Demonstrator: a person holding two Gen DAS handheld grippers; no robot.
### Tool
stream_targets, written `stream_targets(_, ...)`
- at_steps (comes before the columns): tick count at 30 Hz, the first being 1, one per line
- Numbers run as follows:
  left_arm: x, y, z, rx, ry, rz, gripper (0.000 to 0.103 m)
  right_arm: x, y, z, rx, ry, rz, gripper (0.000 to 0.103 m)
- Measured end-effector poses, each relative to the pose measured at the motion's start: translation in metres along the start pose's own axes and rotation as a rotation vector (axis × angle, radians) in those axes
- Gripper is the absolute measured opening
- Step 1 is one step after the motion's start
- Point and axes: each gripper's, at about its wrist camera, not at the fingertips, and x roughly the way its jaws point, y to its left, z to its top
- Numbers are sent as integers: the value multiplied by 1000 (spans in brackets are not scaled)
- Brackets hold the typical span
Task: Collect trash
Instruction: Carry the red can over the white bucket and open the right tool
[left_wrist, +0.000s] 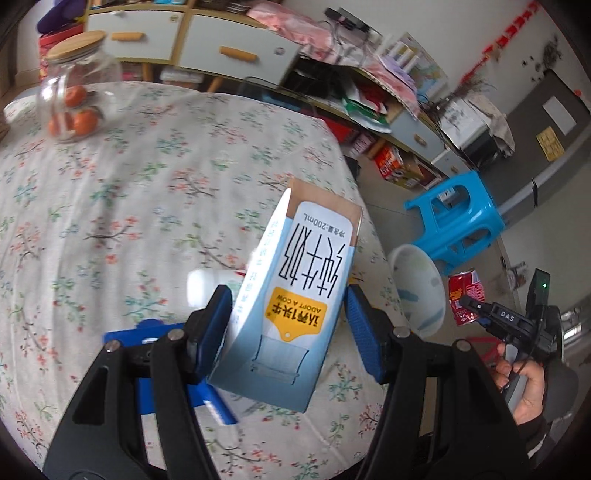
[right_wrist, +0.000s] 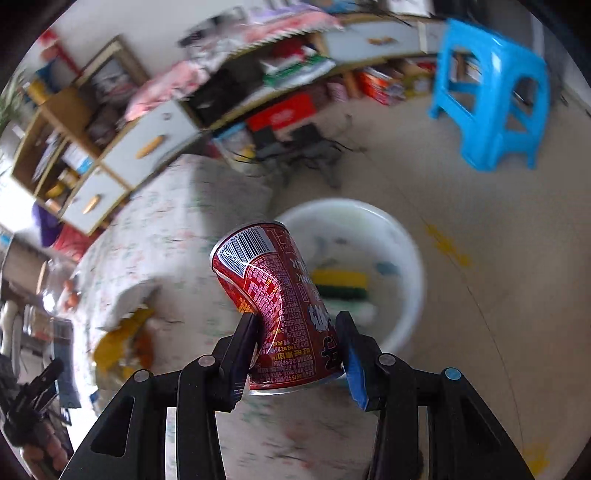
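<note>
Trash: a blue-and-white milk carton (left_wrist: 291, 295) clamped in the left claw (left_wrist: 290, 328) above the worktop's (left_wrist: 110, 206) right edge; a dented red can (right_wrist: 280, 306) pinched in the right claw (right_wrist: 297, 343).
Destination: seemingly the white basin (right_wrist: 402, 240) on the floor beside that edge.
Technique: keep both clamped until squarely over the basin, then release low.

Cluttered home room: floral-clothed table (left_wrist: 147, 192), drawer cabinets (left_wrist: 207, 44), plastic stool (left_wrist: 461, 218).

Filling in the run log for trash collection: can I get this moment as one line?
left tongs: shut on milk carton | right tongs: shut on dented red can | white basin: on floor, beyond can
</note>
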Motion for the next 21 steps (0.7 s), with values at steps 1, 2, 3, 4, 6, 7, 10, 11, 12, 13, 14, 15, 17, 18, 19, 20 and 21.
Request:
stream_targets(1, 2, -5, -1, 14, 3, -3, 64, 1, -10, 0, 19, 8, -8, 45)
stream_targets(2, 4, -10, -1, 26, 6, -6, 64, 2, -21, 1, 40, 15, -14, 45)
stream_targets(3, 5, -13, -3, 35, 8, -9, 64, 4, -26, 2, 55, 20, -17, 45)
stream_targets(4, 6, -18, -4, 42, 11, -13, 64, 6, -34, 5, 71, 28, -18, 45)
stream_targets(6, 9, -26, -7, 61, 15, -21, 64, 11, -39, 8, 82, 37, -24, 45)
stream_targets(7, 11, -30, -8, 71, 17, -21, 64, 14, -40, 9, 85, 43, -30, 45)
stream_targets(10, 16, -44, -9, 115, 23, -11, 64, 26, -43, 10, 84, 70, -29, 45)
stream_targets(11, 17, -48, -11, 129, 22, -7, 64, 29, -43, 11, 88, 77, -21, 45)
stream_targets(12, 18, -51, -11, 137, 20, -1, 64, 30, -42, 11, 91, 81, -15, 45)
stream_targets(13, 19, -53, -11, 139, 20, 3, 64, 34, -42, 11, 91, 91, -6, 45)
stream_targets(14, 21, -56, -11, 144, 21, 5, 64, 37, -41, 12, 85, 101, 0, 45)
stream_targets(15, 23, -60, -11, 155, 22, 9, 64, 38, -41, 13, 81, 108, 6, 46)
stream_targets(17, 29, -70, -11, 188, 23, 31, 64, 39, -43, 15, 72, 124, 39, 47)
stream_targets(18, 32, -75, -12, 205, 26, 38, 64, 39, -43, 15, 71, 127, 49, 54)
stream_targets(19, 36, -80, -12, 219, 34, 40, 64, 34, -46, 16, 75, 120, 60, 60)
stream_targets(20, 42, -87, -13, 234, 47, 39, 64, 32, -46, 16, 77, 106, 62, 69)
stream_targets(21, 46, -93, -13, 244, 56, 38, 64, 28, -48, 17, 75, 91, 60, 72)
